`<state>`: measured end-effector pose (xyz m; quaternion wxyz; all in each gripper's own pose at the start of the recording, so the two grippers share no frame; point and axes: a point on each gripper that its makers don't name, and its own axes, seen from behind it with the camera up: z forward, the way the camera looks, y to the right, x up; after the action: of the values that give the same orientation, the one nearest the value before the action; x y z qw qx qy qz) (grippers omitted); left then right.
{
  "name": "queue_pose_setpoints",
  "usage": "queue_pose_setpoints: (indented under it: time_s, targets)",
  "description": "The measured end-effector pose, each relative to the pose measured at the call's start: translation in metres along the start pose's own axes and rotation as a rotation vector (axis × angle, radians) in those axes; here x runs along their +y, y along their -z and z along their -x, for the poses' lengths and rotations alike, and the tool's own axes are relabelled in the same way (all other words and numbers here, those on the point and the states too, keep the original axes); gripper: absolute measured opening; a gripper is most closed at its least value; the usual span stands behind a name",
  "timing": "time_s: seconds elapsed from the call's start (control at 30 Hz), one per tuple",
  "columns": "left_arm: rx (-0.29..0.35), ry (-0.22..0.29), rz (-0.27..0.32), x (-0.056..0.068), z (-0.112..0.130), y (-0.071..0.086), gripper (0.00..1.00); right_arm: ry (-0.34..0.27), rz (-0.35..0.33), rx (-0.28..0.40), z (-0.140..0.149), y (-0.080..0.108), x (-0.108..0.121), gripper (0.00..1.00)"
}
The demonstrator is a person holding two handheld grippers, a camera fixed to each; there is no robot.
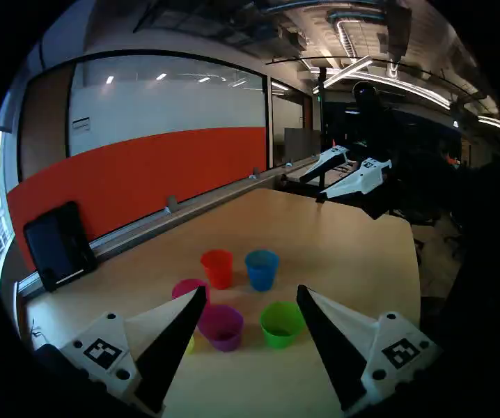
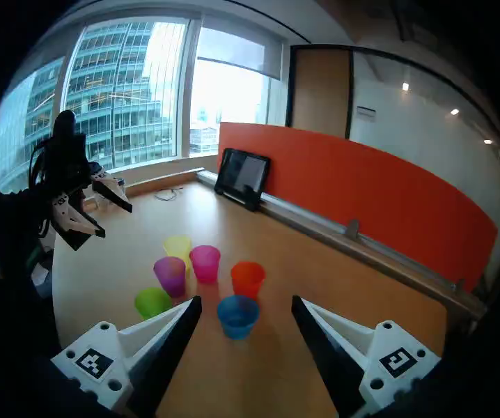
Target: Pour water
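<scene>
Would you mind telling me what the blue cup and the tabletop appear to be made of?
The blue cup looks like thin moulded plastic: one saturated colour throughout, smooth walls, a faint sheen. The tabletop looks like pale wood veneer or laminate, satin-smooth with soft reflections; which of the two cannot be told.

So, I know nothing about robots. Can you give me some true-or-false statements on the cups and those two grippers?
1. The blue cup stands upright on the table. True.
2. The right gripper grips the blue cup. False: it is open and not touching the cup.
3. The left gripper is open and empty. True.
4. The green cup lies on its side. False: it stands upright.
5. The purple cup sits inside the pink cup. False: they stand side by side.
6. A tablet is propped by the orange partition. True.
</scene>
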<state>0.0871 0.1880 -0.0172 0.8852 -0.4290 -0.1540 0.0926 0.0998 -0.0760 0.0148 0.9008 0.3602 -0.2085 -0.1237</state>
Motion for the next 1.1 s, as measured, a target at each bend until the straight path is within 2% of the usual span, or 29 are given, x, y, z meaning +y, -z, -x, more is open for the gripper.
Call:
queue_pose_setpoints:
  time_s: [0.5,1.1]
  targets:
    - [-0.069,-0.036,0.054,0.026,0.037,-0.023,0.97,-0.005,-0.013,-0.044,0.026,-0.018,0.001,1.0]
    - [-0.147,-0.04,0.117,0.044,0.075,-0.053,0.97,-0.011,-0.022,-0.076,0.046,-0.037,0.003,1.0]
